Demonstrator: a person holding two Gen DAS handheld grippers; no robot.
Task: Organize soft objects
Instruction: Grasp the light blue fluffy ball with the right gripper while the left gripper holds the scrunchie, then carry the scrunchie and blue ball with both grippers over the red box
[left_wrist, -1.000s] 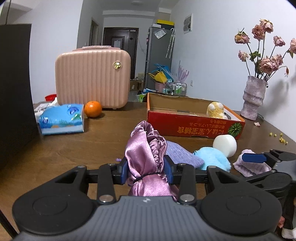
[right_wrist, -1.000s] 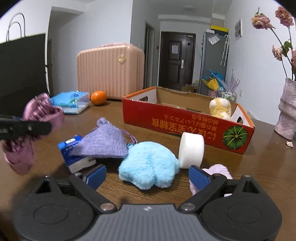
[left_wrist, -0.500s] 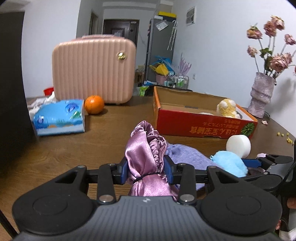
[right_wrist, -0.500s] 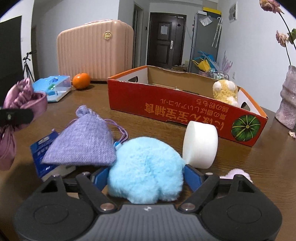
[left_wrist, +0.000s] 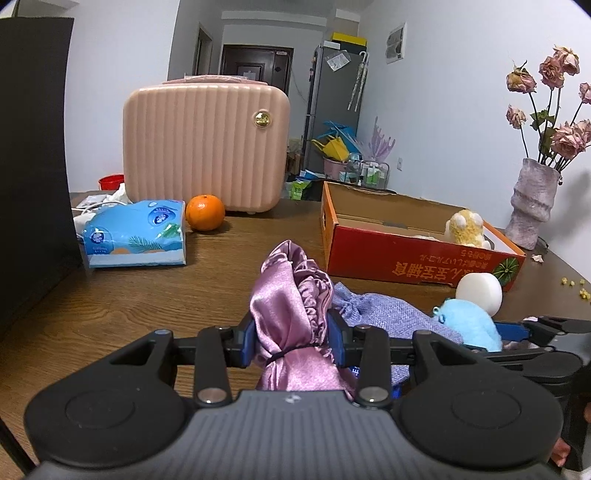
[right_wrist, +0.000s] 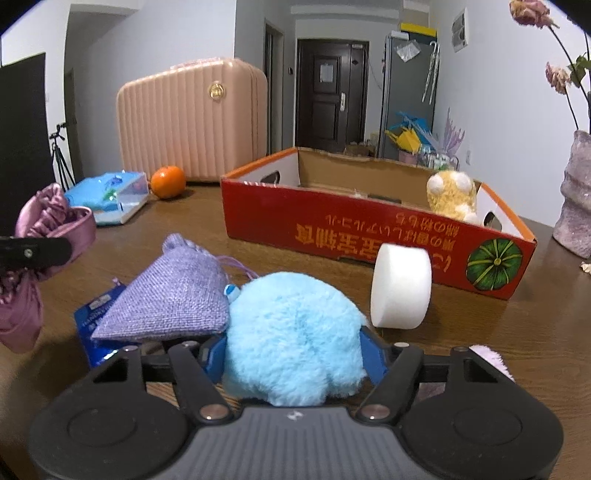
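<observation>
Left gripper (left_wrist: 291, 338): clamped tight on a pink satin scrunchie-style bonnet (left_wrist: 291, 317), the cloth bunched between the blue pads and held clear of the wooden table (left_wrist: 122, 302).
Right gripper (right_wrist: 293, 356): jaws have just been closing around a fluffy light-blue plush ball (right_wrist: 295, 332); both blue pads now sit against its fur.
Blue plush: near centre of the table, touching the lilac drawstring pouch (right_wrist: 173, 295) on its left.
Lilac pouch: lies partly over a blue tissue packet (right_wrist: 92, 314), near left.
White foam cylinder (right_wrist: 400, 286): just right of the plush, standing on its curved side, close in front of the box.
Red cardboard box (right_wrist: 332, 232): open-topped, far right of the table, a green pumpkin printed on its near wall.
Yellow plush toy (right_wrist: 450, 195): inside the box at its right end.
Pale pink fuzzy item (right_wrist: 491, 360): near right, mostly hidden behind the right gripper's finger.
Tissue pack (left_wrist: 136, 236): far left, with an orange (left_wrist: 205, 212) just beside it.
Pink ribbed case (left_wrist: 205, 144): upright behind the orange.
Vase of dried roses (left_wrist: 532, 201): far right, beyond the box.
</observation>
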